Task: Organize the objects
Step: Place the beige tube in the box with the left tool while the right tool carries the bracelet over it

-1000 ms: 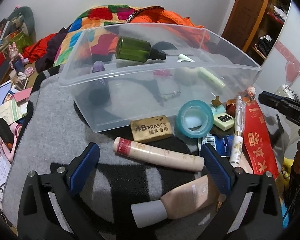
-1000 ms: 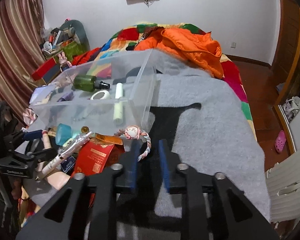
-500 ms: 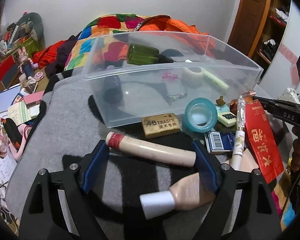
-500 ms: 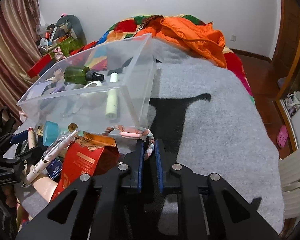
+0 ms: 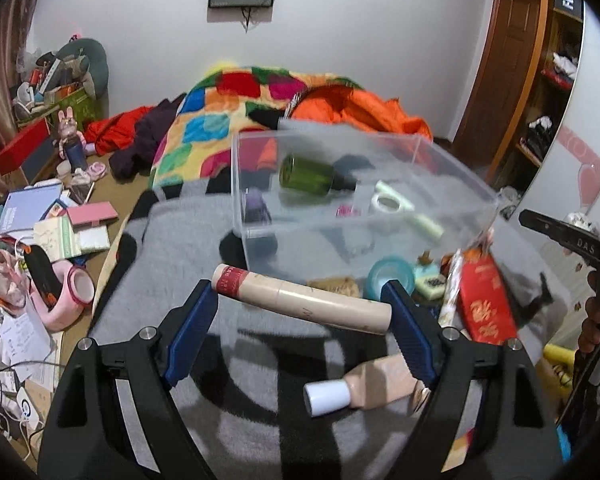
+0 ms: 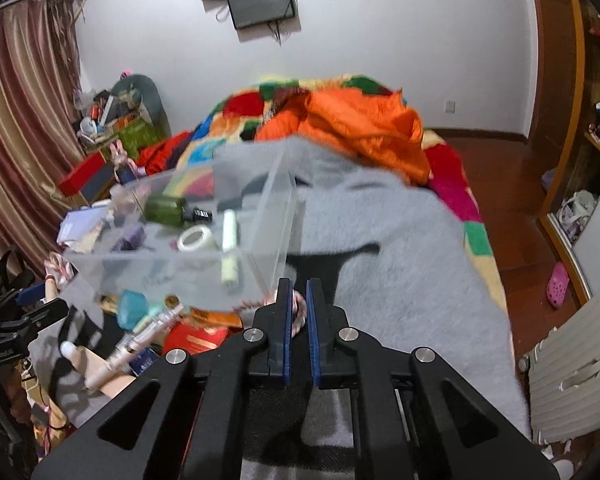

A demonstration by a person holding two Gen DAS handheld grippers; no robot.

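Observation:
A clear plastic box [image 5: 452, 200] stands on the grey blanket [image 5: 188, 248], holding a green bottle [image 5: 308, 175], a tape roll [image 5: 388, 203] and a pale tube [image 5: 428, 224]. My left gripper [image 5: 302, 300] has its blue pads closed on the two ends of a long beige tube [image 5: 300, 298], held lengthwise between them. My right gripper [image 6: 297, 292] is shut on a pink and white braided bracelet [image 6: 298, 314], by the box's near corner [image 6: 276, 240].
In front of the box lie a teal tape roll [image 5: 390, 278], a red packet [image 5: 486, 308], a pen [image 5: 450, 292] and a beige bottle with a white cap [image 5: 360, 386]. Clutter covers the floor at the left [image 5: 52, 232]. An orange jacket [image 6: 360, 128] lies behind.
My left gripper has closed in on the long beige tube and lifted it with the view rising. My right gripper has shut on the bracelet and raised it.

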